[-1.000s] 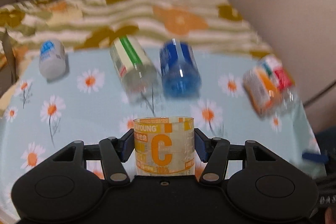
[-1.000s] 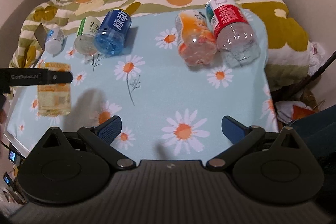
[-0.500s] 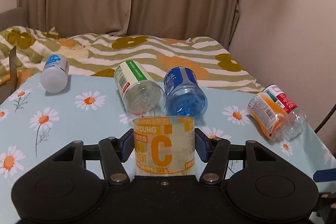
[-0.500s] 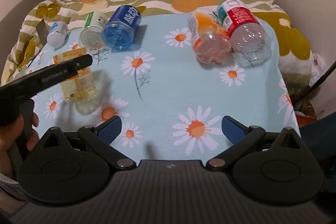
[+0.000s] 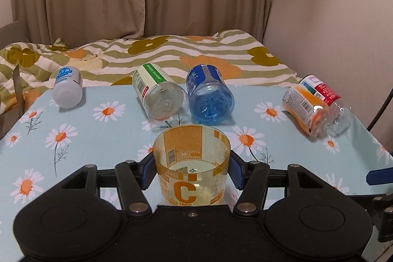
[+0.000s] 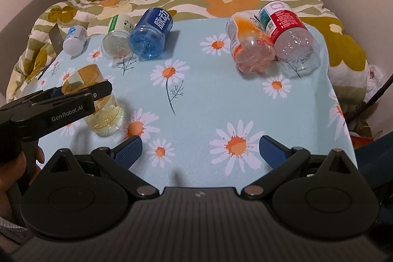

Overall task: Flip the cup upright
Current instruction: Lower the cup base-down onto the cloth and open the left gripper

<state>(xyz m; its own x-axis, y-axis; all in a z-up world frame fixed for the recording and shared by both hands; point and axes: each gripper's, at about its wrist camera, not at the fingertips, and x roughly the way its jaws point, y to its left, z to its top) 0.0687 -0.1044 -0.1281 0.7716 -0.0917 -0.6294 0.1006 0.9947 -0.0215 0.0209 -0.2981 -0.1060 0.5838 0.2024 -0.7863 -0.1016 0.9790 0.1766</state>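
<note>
**Yellow cup held upright in my left gripper, right gripper wide and empty**

My left gripper (image 5: pixel 191 170) has its blue pads pressed against both sides of the clear yellow plastic cup with the orange "C" label (image 5: pixel 191 163). The cup stands mouth-up, its base at or just above the daisy-print light-blue tablecloth (image 5: pixel 86 151); I cannot tell whether it touches. From the right wrist view it sits at the table's near left (image 6: pixel 98 100), with a hand (image 6: pixel 14 163) on the gripper's handle.

My right gripper (image 6: pixel 200 151) hangs spread wide over the cloth with nothing between its fingers.

Beyond the cup lie five cut bottles on their sides: a small white one with a blue label (image 5: pixel 67 90), a clear one with a green-striped label (image 5: pixel 159 95) touching a blue-tinted one (image 5: pixel 210 96), and at far right an orange-labelled one (image 5: pixel 305 109) against a red-labelled one (image 5: pixel 331 102). None crowds the cup. A striped, flower-patterned quilt (image 5: pixel 196 50) lies behind the table.
</note>
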